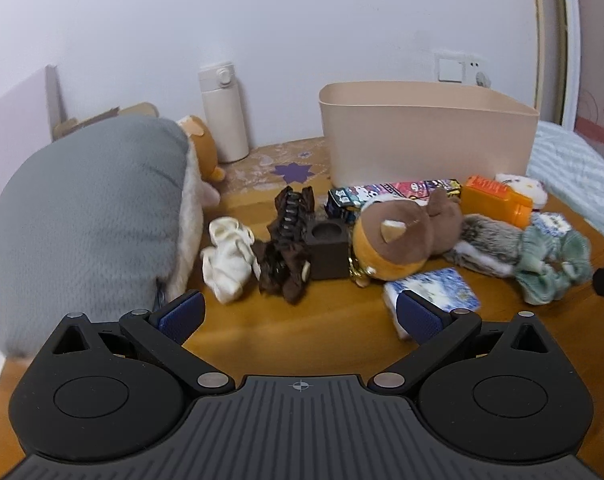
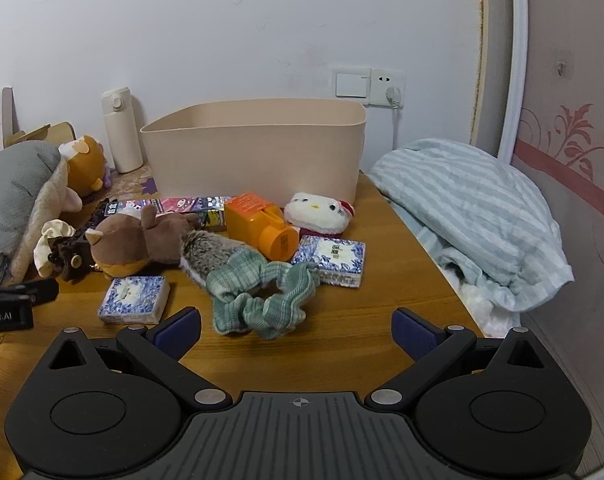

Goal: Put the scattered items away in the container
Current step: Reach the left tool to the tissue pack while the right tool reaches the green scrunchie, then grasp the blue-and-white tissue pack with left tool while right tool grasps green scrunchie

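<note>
Both grippers were held low over the wooden table [image 2: 362, 320], jaws spread wide w/ nothing between them; the left gripper [image 1: 300, 312] was aimed at the clutter's left half, the right gripper [image 2: 296, 330] at its right half, presumably so each could work its own side. The beige container [image 2: 258, 160] was set at approx. 12 o'clock in the right wrist view, against the wall, open top up, so items could be dropped straight in; whether anything was inside could not be told. The scattered items were bunched just in front of it: a green scrunchie [image 2: 262, 300] nearest the right gripper at 12 o'clock, a tissue pack [image 2: 134, 300] at 10 o'clock, a second tissue pack [image 2: 332, 260] at 1 o'clock touching the scrunchie, an orange bottle [image 2: 258, 228] lying on its side, a white cat plush [image 2: 316, 216] just beside the container wall, and a brown plush [image 2: 130, 240] on its side. In the left wrist view a brown hair clip [image 1: 288, 240] was seen at 12 o'clock, a cream scrunchie [image 1: 228, 260] at 11 o'clock and a small dark block [image 1: 328, 250] just right of the clip. A big grey plush [image 1: 86, 220] was left at 9 o'clock, prob. too bulky for the jaws. Judged: sorting barely begun, scrunchie the likeliest first pick.
</note>
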The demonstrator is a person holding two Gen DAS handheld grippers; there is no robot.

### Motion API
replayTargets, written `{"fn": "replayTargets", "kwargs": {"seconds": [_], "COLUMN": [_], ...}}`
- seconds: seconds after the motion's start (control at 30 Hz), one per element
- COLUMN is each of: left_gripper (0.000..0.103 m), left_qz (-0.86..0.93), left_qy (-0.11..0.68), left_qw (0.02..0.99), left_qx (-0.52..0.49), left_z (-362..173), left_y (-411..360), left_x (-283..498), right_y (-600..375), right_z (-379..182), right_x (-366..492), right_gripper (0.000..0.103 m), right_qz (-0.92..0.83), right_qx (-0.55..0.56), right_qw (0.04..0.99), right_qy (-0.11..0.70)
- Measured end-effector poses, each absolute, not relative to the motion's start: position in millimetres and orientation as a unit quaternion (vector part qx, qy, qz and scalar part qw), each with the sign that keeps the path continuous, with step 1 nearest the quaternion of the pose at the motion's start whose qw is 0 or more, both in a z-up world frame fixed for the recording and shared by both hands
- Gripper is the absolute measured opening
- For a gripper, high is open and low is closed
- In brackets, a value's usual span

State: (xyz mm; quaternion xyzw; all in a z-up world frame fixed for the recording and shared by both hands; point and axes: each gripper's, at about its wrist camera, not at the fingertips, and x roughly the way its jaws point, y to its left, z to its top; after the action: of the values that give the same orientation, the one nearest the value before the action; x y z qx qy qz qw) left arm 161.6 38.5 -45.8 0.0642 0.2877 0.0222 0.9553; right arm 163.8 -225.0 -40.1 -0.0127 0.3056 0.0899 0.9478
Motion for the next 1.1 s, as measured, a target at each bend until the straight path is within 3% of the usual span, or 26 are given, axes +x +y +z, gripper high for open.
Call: {"fn": "replayTargets", "kwargs": {"seconds": [0.17, 0.4, 1.1], "left_gripper": [0.103, 0.103, 0.103], "left_qz": [-0.003, -0.04, -0.089], "left_qy": [0.289, 0.301, 0.366], "left_qw": [0.955, 0.952, 0.925], "left_qx": [0.064, 0.042, -0.037], "left_z": [-52.3, -62.6, -83.2], "left_y": [43.5, 38.4, -12.8], "left_x": [177.9, 187.1, 219.8], "right_y": [-224.5, -230.0, -232.8], "right_z": [-46.5, -56.9, -67.6], "right_x": [179.1, 202.7, 226.5], "right_gripper": [0.102, 0.091, 0.072], "right_qz": [0.094, 0.097, 0.1], "right_qx": [-0.019, -0.006, 0.0], "right_qw": [0.948, 0.942, 0.934], "right_qy": [0.305, 0.322, 0.343]}}
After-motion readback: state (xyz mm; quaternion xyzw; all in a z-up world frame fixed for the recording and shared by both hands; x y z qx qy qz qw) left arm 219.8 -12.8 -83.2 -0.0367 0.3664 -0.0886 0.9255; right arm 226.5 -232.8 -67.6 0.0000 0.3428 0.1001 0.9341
